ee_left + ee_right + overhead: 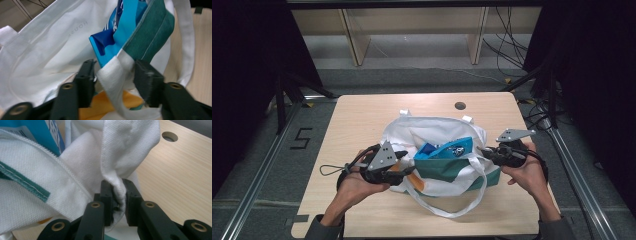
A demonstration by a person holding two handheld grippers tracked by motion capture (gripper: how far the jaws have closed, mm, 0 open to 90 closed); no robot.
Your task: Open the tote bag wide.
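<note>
A white tote bag (437,131) with a green band (447,169) lies on the wooden table (362,115), its mouth held apart. Inside it sits a blue packet (444,149), seen close up in the left gripper view (120,32). My left gripper (407,162) is at the bag's left rim. Its jaws stand on either side of the white strap base (113,75), which fills most of the gap without being squeezed. At the bag's right rim, my right gripper (484,151) is shut on a fold of the white fabric (117,187).
A long white handle loop (462,207) trails toward the table's front edge. Something orange (107,105) shows under the strap. A round hole (460,106) sits in the tabletop behind the bag. Bare wood lies left and right of the bag.
</note>
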